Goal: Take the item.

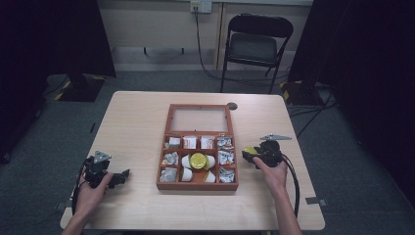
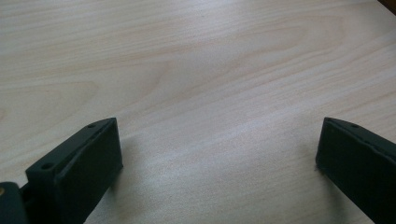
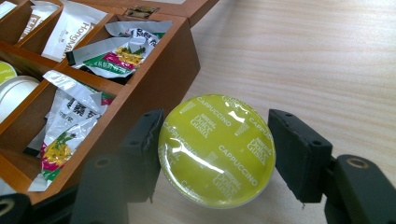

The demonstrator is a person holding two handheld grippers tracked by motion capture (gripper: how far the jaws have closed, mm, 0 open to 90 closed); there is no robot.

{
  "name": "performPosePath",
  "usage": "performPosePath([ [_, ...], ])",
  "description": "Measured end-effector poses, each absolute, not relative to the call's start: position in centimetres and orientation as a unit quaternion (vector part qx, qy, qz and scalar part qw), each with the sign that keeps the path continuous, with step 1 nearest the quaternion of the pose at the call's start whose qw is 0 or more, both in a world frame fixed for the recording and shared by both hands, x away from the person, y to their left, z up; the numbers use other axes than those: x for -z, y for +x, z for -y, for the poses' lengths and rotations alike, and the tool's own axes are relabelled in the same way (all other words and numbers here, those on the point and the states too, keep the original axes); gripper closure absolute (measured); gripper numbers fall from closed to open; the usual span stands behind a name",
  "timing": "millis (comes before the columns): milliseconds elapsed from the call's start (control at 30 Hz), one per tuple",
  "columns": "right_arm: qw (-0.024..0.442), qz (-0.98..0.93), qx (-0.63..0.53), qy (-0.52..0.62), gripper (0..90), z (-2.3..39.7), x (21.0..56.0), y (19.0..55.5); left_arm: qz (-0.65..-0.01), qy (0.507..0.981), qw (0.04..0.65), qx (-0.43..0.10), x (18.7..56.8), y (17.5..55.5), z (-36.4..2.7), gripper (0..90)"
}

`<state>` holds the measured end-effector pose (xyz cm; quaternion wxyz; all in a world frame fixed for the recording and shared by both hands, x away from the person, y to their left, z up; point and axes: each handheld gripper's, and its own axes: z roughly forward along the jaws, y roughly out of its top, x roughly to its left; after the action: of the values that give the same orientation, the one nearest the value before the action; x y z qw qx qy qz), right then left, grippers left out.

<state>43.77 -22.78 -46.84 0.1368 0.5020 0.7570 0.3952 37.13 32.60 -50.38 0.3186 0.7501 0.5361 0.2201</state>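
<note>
Two grippers were in play on the desk (image 1: 137, 117). We found the right gripper (image 3: 215, 151) clenched on a coffee capsule (image 3: 217, 149) with a yellow-green foil lid printed "CAPPUCCINO"; one jaw pressed each side of the capsule's rim. In the high view the right gripper (image 1: 255, 155) held the capsule (image 1: 250, 151) just beside the right outer wall of the wooden box (image 1: 197, 185), over the desk and outside the compartments. We could not tell whether the capsule touched the desk.

We noted the box's lid (image 1: 199, 119) lying open and flat behind it. Inside, a second yellow-lidded capsule (image 1: 198, 160) sat on white capsules in the middle compartment, with sachets (image 3: 114, 53) in the compartments around it.

We saw the left gripper (image 1: 120, 177) well apart from the box, near the desk's left front edge. Its jaws stood wide and released, with bare wood between them (image 2: 219, 154).
</note>
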Motion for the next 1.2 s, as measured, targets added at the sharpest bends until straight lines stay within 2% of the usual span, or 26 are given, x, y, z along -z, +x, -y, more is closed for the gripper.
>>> performPosePath([
  [667,0.129,-0.756,-0.388,0.511,37.5,23.0,47.9,44.1,-0.536,0.75,0.318,-0.22,50.4,37.1,-32.6,0.0],
  [867,0.127,-0.754,-0.394,0.51,28.5,23.0,48.0,44.2,-0.536,0.75,0.319,-0.22,50.4,37.1,-32.6,0.0],
  [1200,0.121,-0.745,-0.414,0.509,25.2,23.2,47.7,44.1,-0.536,0.75,0.318,-0.22,50.4,37.1,-32.6,0.0],
])
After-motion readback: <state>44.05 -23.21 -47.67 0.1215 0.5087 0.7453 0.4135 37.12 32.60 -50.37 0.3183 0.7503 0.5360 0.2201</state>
